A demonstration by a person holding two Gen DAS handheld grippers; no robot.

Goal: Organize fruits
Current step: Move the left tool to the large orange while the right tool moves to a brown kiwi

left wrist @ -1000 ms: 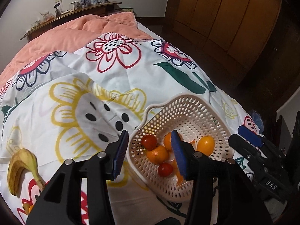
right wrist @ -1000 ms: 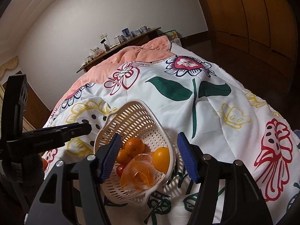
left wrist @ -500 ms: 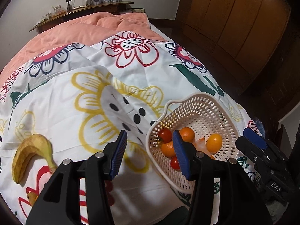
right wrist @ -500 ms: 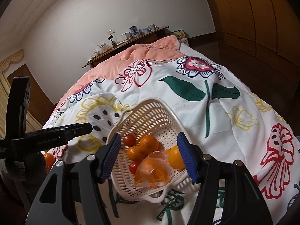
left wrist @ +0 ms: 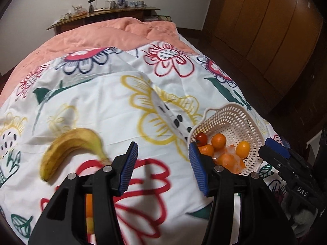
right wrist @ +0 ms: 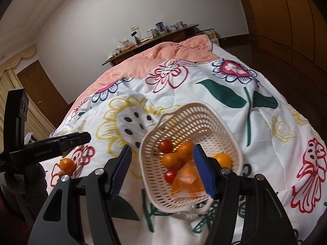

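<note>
Banana (left wrist: 69, 149) lies crosswise, stem toward left gripper (left wrist: 161, 167); both grippers' fingers apart, empty

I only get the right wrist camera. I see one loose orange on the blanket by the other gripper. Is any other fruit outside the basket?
Observer: Yes. The left wrist view shows a banana lying on the quilt, well to the left of the basket.
Operator: Is the left gripper holding something?
Observer: No. The left gripper has its fingers apart, with only quilt between them.
Operator: Which way does the banana point?
Observer: In that view its stem end shows right beside the gripper's left-hand finger, and the banana curves away to the left.
</note>
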